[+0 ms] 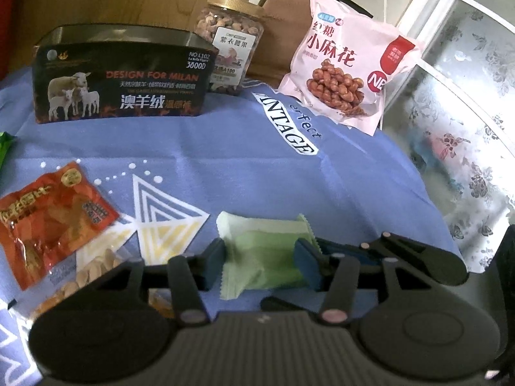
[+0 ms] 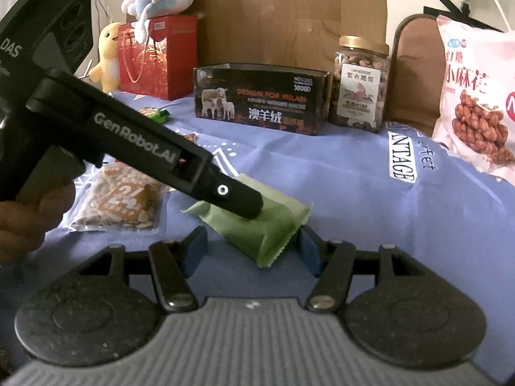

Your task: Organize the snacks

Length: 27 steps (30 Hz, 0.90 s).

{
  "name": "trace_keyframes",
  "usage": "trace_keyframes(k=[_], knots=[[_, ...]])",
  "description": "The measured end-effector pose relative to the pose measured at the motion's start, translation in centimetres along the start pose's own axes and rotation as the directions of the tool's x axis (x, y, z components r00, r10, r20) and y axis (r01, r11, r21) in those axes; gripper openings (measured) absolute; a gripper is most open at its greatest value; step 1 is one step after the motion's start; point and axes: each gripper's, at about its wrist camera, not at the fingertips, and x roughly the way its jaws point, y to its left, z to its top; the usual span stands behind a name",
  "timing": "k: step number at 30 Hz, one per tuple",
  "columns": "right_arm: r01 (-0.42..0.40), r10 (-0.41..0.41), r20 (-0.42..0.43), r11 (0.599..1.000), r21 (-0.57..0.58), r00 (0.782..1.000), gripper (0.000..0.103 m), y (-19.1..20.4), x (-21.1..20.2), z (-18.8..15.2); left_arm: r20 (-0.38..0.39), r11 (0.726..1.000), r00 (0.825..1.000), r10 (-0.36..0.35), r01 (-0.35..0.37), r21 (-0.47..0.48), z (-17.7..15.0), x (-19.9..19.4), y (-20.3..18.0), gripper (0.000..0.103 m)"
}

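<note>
Blue cloth [image 1: 257, 167] carries a green packet [image 1: 264, 251] in front of the tin [image 1: 119, 80], with left gripper [image 1: 262, 262] fingers clamped on it and right gripper [image 2: 252, 252] fingers apart around it.

Your left gripper [image 2: 254, 207] covers part of the green packet [image 2: 276, 225] in the right wrist view. The pink bag [image 2: 476, 106] runs off that view's right edge. The nut jar [image 1: 230, 45] label is too blurred to read.
</note>
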Motion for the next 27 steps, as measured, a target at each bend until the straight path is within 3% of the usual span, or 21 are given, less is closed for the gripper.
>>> trace_keyframes(k=[7,16,25,27], knots=[[0.005,-0.005,0.003,1.0,0.001,1.0,0.064,0.0,-0.1,0.0,0.022,0.999,0.999,0.039,-0.039,0.011,-0.4,-0.1,-0.6,0.051],[0.049,-0.049,0.011,0.997,0.06,0.999,0.065,0.3,-1.3,-0.6,0.071,0.985,0.983,0.168,-0.171,0.035,-1.4,-2.5,-1.5,0.05],[0.092,-0.096,0.023,0.987,0.133,0.995,0.065,1.1,-4.2,-1.6,0.128,0.978,0.971,0.2,-0.206,0.043,-3.0,-5.5,-2.6,0.05],[0.103,-0.108,0.024,0.984,0.142,0.994,0.07,1.3,-4.8,-1.7,0.143,0.975,0.967,0.211,-0.219,0.039,-3.5,-6.2,-2.8,0.05]])
